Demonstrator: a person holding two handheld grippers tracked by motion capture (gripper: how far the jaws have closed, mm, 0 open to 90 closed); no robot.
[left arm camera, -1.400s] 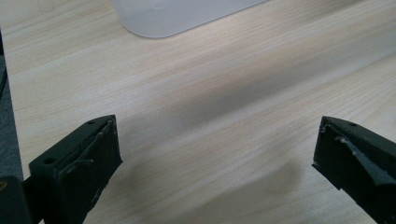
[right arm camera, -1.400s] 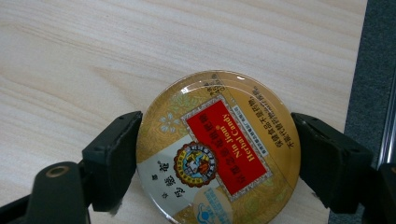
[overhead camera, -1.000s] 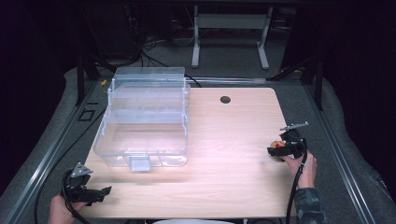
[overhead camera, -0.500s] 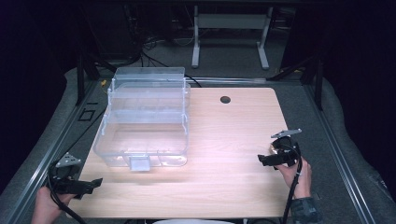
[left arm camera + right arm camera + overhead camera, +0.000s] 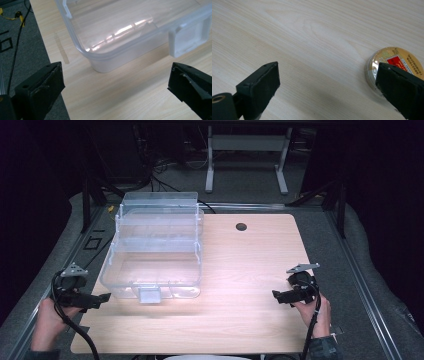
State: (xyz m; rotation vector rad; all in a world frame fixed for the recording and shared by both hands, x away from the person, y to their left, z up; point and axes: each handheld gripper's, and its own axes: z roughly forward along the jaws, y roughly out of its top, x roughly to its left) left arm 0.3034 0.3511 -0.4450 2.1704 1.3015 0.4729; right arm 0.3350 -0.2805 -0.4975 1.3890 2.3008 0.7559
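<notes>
While both jaws gape wide, left hand-held gripper [image 5: 102,298] near clear box [image 5: 155,255], right hand-held gripper [image 5: 276,295] beside round tin [image 5: 394,68].

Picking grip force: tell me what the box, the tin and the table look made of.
Box: clear, glossy plastic; the table shows through it.
Tin: likely metal; shiny gold lid, red label.
Table: pale wood or laminate; printed-looking grain, matte.

Box [image 5: 155,250] on table's [image 5: 250,265] left half, tin [image 5: 395,66] near right edge
</notes>
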